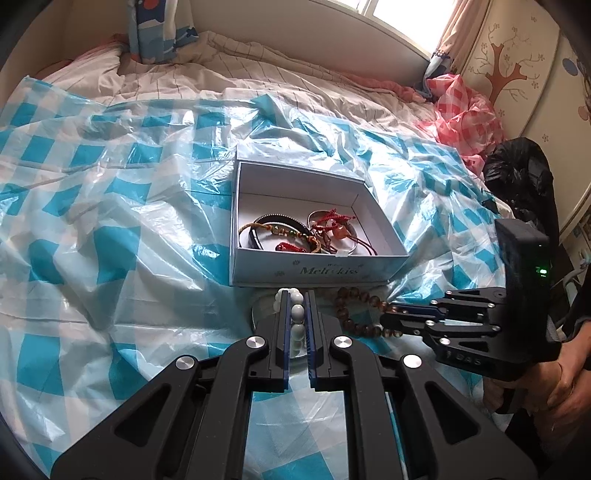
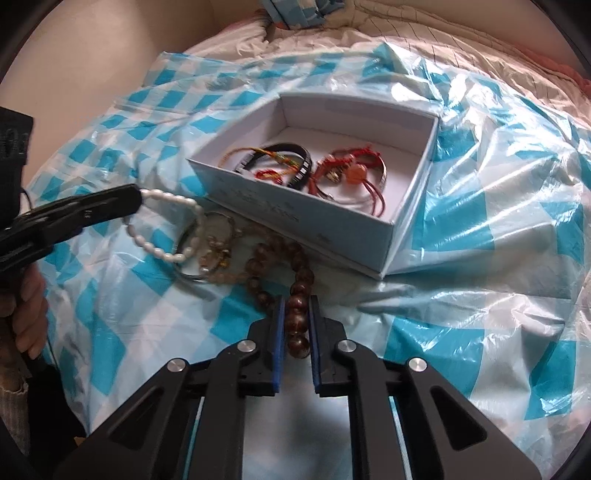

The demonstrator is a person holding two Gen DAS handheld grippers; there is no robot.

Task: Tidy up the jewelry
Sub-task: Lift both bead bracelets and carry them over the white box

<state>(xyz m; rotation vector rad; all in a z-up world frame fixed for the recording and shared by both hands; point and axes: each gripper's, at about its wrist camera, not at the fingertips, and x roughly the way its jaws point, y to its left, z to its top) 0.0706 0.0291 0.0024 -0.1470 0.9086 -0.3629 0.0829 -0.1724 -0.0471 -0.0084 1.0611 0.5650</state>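
An open white box (image 1: 314, 271) (image 2: 295, 218) sits on the blue checked plastic sheet and holds several bracelets (image 1: 295, 230) (image 2: 306, 170). My left gripper (image 1: 297, 299) (image 2: 138, 197) is shut on a white pearl bracelet (image 1: 297, 314) (image 2: 173, 225), just in front of the box. My right gripper (image 2: 297, 301) (image 1: 386, 317) is shut on a brown wooden bead bracelet (image 2: 295, 306) (image 1: 354, 314), also in front of the box. A thin metal bangle and a pale bead bracelet (image 2: 214, 254) lie on the sheet between the two.
The sheet (image 1: 110, 221) covers a bed with a quilt (image 1: 258, 70). A pink checked bag (image 1: 465, 114) and a black bag (image 1: 517, 173) lie at the right. A pillow (image 1: 159, 29) stands at the headboard.
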